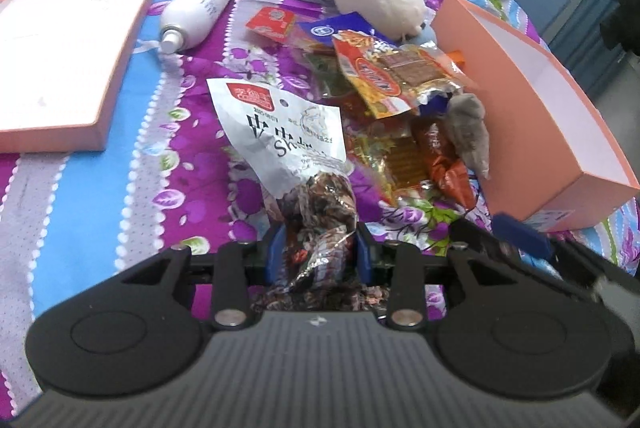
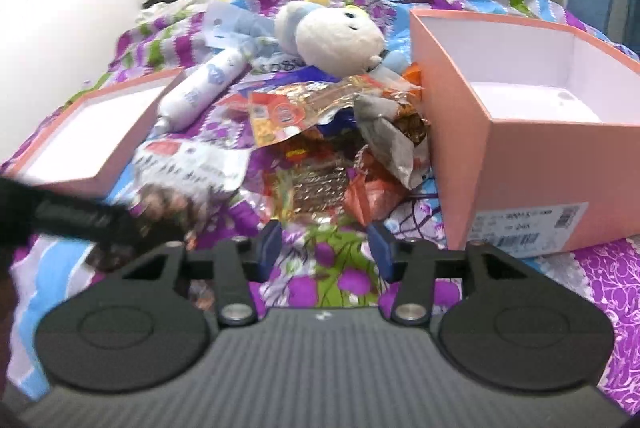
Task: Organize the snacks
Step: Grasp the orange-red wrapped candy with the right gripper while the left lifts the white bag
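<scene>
My left hand-held gripper [image 1: 320, 248] is clamped on the dark lower end of the white snack bag [image 1: 288, 148], lifting it off the bedspread [image 1: 100, 188] for the pink box [image 2: 520, 156], while my right hand-held gripper [image 2: 326, 248] waits spread apart, holding nothing, near the snack pile [image 2: 320, 148].

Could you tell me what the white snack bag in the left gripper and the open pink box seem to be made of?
The white snack bag, pinched in the left gripper, looks like thin glossy plastic film: it crinkles, glints, and its lower part is see-through. The pink box appears to be matte cardboard: stiff straight walls, crisp corners, a white lining and a printed barcode sticker.
</scene>
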A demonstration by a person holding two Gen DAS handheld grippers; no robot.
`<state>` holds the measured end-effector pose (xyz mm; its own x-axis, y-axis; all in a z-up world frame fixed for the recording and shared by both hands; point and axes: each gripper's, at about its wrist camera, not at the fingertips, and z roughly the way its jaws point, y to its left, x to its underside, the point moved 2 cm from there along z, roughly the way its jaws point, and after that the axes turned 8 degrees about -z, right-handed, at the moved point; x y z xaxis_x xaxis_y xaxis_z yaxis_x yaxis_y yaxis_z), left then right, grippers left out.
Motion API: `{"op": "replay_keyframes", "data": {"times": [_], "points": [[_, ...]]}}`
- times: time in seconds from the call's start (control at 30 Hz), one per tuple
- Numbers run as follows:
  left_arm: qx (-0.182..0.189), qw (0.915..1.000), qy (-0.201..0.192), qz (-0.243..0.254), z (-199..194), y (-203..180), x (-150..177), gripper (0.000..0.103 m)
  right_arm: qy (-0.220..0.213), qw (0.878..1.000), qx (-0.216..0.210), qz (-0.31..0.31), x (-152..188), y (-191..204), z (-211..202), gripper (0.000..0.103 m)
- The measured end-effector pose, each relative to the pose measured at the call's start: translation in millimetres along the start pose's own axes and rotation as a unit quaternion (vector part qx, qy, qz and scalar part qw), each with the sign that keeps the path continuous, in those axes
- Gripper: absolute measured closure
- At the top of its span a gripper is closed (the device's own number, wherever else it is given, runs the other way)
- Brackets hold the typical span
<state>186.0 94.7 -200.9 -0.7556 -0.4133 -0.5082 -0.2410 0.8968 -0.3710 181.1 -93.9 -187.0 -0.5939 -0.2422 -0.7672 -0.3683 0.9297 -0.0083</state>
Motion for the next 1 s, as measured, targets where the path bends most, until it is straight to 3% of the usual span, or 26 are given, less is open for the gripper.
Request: {"op": "replay_keyframes", "data": {"times": [0.17, 0.4, 0.5, 0.57, 1.0], "points": [[-0.005, 1.0, -0.002, -0.005, 0.8, 4.5, 2.4, 0.062, 0.015, 0.998, 0.066, 0.017, -9.2, 1.1, 33.1, 0.047], [-0.001, 0.9999, -0.003, -0.013, 5.8, 5.9, 5.2, 0.062, 0.029, 0.994, 0.103, 0.032, -15.8, -2.4, 70.6, 0.047], [0.0, 0.9999, -0.004, -0.014, 6.0, 5.8, 4.7, 0.062, 0.04, 0.993, 0.102, 0.039, -15.1, -6.2, 80.2, 0.05], [-0.002, 0.9999, -0.006, -0.013, 4.6, 4.8, 3.6, 0.062, 0.041, 0.994, 0.102, 0.031, -16.1, -6.8, 78.2, 0.063], [-0.018, 0.9998, -0.008, 0.003, -33.8, -15.0, 10.1, 0.063, 0.049, 0.998, 0.026, 0.011, 1.9, -18.8, 6.9, 0.069]]}}
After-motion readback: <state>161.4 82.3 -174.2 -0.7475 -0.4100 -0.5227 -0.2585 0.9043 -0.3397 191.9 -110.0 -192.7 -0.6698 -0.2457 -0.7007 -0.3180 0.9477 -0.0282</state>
